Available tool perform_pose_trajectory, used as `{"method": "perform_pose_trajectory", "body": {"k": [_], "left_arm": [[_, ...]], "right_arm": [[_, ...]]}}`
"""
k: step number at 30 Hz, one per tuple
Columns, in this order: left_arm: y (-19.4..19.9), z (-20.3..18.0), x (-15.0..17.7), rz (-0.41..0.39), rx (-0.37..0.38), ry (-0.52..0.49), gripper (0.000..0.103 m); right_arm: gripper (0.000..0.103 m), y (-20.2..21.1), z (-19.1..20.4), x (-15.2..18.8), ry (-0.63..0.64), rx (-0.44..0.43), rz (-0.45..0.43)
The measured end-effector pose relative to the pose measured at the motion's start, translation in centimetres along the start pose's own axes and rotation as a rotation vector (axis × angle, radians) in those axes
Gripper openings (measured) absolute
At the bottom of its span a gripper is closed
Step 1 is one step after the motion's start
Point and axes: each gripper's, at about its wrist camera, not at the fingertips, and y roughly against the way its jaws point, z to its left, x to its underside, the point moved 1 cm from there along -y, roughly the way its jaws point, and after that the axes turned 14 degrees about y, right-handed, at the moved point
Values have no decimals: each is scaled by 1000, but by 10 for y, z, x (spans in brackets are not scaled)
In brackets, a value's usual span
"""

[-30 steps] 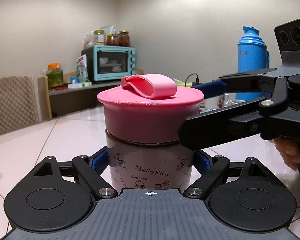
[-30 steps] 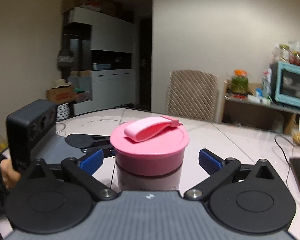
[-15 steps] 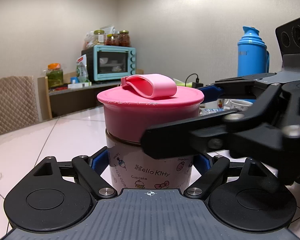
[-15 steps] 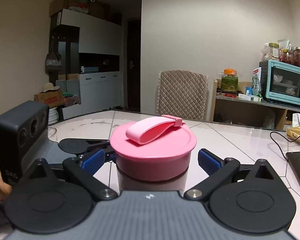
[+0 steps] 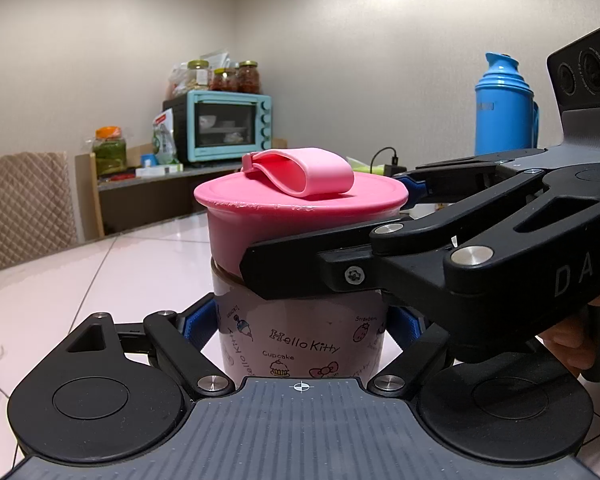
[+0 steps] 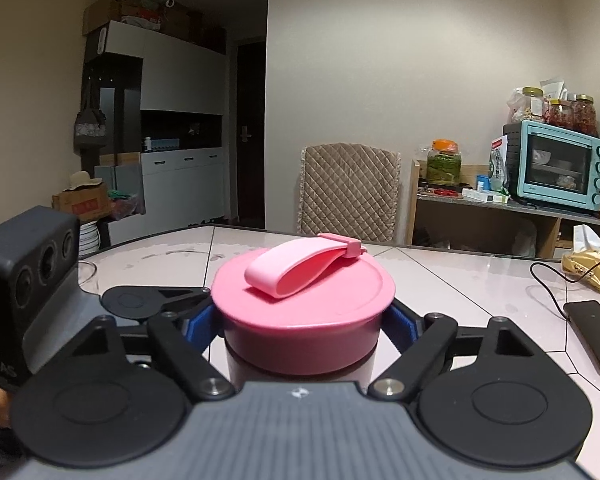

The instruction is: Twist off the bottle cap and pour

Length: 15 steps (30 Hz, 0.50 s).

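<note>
A Hello Kitty bottle with a wide pink cap and a pink loop strap stands upright on the white table. My left gripper is shut on the bottle's printed body, blue pads against both sides. My right gripper comes in from the right in the left wrist view. Its jaws are closing, and its blue pads press on the sides of the cap. The bottle's base is hidden.
A blue thermos stands at the back right. A phone on a cable and a snack bag lie on the table's right side. A quilted chair and a shelf with a toaster oven stand beyond the table.
The right gripper's jaws, wide apart on either side of the cap before, have closed onto it. The left gripper and the bottle have kept still.
</note>
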Motion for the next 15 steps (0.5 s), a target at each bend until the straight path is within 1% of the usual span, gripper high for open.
{"method": "perform_pose_trajectory", "body": {"k": [3,9,13,15], "left_arm": [[0,0,0,0,0,0,90],[1,-1,0,0,0,0,90],[1,-1,1,0,0,0,90],[1,-1,1,0,0,1,90]], "right_arm": [[85,0,-4,1,21,-30,-8],[85,-1,-25,2,79,-172,-26],[85,-4,-46,4,113,-312,-57],[85,-6,-53,3,130,-363,-66]]}}
